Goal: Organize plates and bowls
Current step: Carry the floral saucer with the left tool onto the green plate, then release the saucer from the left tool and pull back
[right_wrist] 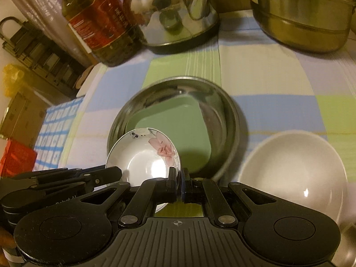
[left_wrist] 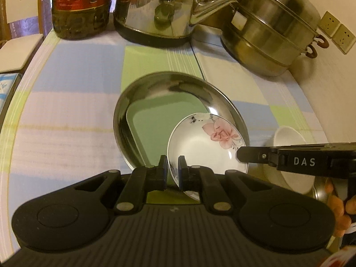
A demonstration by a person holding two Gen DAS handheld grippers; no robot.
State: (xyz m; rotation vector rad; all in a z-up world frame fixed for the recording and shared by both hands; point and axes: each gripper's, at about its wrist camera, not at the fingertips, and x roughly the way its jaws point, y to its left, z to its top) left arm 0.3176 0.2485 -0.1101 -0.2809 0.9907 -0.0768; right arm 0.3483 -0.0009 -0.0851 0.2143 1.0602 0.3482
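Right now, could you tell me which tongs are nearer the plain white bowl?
Right. The right tongs are shut and empty just left of the white bowl; the left tongs grip the floral dish, farther away.

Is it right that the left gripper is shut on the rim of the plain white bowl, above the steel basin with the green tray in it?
Not quite. In the left wrist view the left gripper is shut on the flowered dish, not the plain white bowl. The steel basin and green tray are as stated.

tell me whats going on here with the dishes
A person is sorting dishes with two handheld grippers. The left gripper is shut on the rim of a small flowered dish, held near a steel pan with a green tray inside. The right gripper is shut and holds nothing. A white bowl waits beside it.
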